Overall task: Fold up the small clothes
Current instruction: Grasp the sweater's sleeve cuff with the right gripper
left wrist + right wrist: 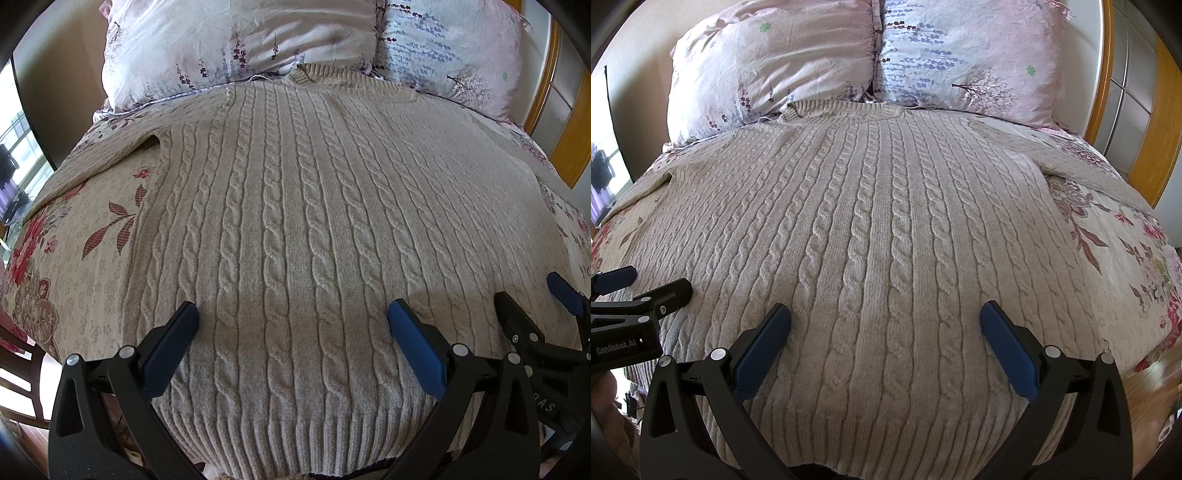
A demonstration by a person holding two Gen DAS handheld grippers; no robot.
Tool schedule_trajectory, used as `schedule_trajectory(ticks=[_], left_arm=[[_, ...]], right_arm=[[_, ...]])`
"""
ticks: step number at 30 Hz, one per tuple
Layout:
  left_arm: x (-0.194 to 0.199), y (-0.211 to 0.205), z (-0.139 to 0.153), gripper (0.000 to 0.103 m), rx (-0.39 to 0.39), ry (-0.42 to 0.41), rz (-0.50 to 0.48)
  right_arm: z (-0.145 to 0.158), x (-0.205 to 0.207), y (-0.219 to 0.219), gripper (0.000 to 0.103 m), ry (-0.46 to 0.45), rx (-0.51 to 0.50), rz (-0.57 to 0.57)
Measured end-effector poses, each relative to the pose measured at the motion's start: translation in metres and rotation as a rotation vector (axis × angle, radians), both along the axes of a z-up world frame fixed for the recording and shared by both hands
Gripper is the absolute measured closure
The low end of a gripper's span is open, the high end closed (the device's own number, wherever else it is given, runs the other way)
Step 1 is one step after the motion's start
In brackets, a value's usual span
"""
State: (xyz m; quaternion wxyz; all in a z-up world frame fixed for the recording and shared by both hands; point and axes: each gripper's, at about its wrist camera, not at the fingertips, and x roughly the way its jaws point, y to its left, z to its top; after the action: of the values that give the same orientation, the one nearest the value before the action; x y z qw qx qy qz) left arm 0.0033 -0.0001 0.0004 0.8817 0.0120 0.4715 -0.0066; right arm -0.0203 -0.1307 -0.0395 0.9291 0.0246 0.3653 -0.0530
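A beige cable-knit sweater (295,221) (879,229) lies flat and face up on the bed, collar toward the pillows, ribbed hem nearest me. Its sleeves spread out to both sides. My left gripper (293,314) hovers open over the left part of the hem, nothing between its blue pads. My right gripper (885,314) hovers open over the right part of the hem, likewise empty. Each gripper shows at the edge of the other's view: the right gripper (532,295) at the right, the left gripper (646,282) at the left.
The floral bedspread (74,251) (1126,280) covers the bed. Two floral pillows (236,44) (960,55) rest against the headboard side. A wooden frame (1145,147) stands at the right. A dark chair (18,362) sits at the lower left beside the bed.
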Motion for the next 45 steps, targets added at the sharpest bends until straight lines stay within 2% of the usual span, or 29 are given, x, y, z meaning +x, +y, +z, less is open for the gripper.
schedule_trajectory(ticks=[9, 13, 16, 18, 21, 24, 26, 28, 30, 32, 35, 38, 43, 45], left_arm=[[0.007, -0.001, -0.001, 0.002, 0.021, -0.001, -0.014], [0.015, -0.004, 0.001, 0.002, 0.042, -0.004, -0.022], [0.025, -0.006, 0.005, 0.002, 0.072, -0.003, -0.028], [0.032, -0.006, 0.01, 0.002, 0.096, -0.013, -0.024], [0.043, -0.005, 0.017, 0.002, 0.106, -0.041, -0.022], [0.055, 0.001, 0.023, 0.002, 0.077, -0.06, -0.028], [0.066, 0.004, 0.027, 0.002, 0.041, -0.062, -0.037], [0.077, 0.007, 0.031, 0.002, 0.0, -0.062, -0.049], [0.085, 0.009, 0.034, 0.002, -0.032, -0.068, -0.055], [0.093, 0.009, 0.039, 0.002, -0.049, -0.083, -0.064], [0.105, 0.01, 0.043, 0.002, -0.056, -0.1, -0.075], [0.117, 0.009, 0.044, 0.002, -0.043, -0.109, -0.072], [0.136, 0.01, 0.037, 0.002, -0.045, -0.079, -0.073], [0.142, 0.013, 0.032, 0.002, -0.062, -0.066, -0.07]], right_arm=[[-0.006, 0.002, -0.001, 0.001, -0.049, -0.001, 0.054], [0.001, 0.009, -0.012, 0.001, -0.053, 0.014, 0.091], [0.015, 0.018, -0.037, 0.001, -0.067, 0.029, 0.033], [0.03, 0.029, -0.073, 0.001, -0.08, 0.059, -0.049], [0.043, 0.042, -0.142, 0.003, -0.091, 0.186, -0.203], [0.045, 0.049, -0.214, 0.019, -0.096, 0.354, -0.349], [0.042, 0.052, -0.262, 0.025, -0.098, 0.454, -0.451], [0.036, 0.055, -0.302, 0.033, -0.102, 0.518, -0.543], [0.03, 0.057, -0.326, 0.038, -0.091, 0.552, -0.606], [0.019, 0.059, -0.353, 0.041, -0.082, 0.626, -0.664], [0.005, 0.063, -0.379, 0.046, -0.073, 0.71, -0.722], [0.003, 0.07, -0.393, 0.05, -0.096, 0.722, -0.752], [-0.003, 0.067, -0.412, 0.068, -0.131, 0.769, -0.809], [-0.007, 0.064, -0.417, 0.079, -0.152, 0.784, -0.825]])
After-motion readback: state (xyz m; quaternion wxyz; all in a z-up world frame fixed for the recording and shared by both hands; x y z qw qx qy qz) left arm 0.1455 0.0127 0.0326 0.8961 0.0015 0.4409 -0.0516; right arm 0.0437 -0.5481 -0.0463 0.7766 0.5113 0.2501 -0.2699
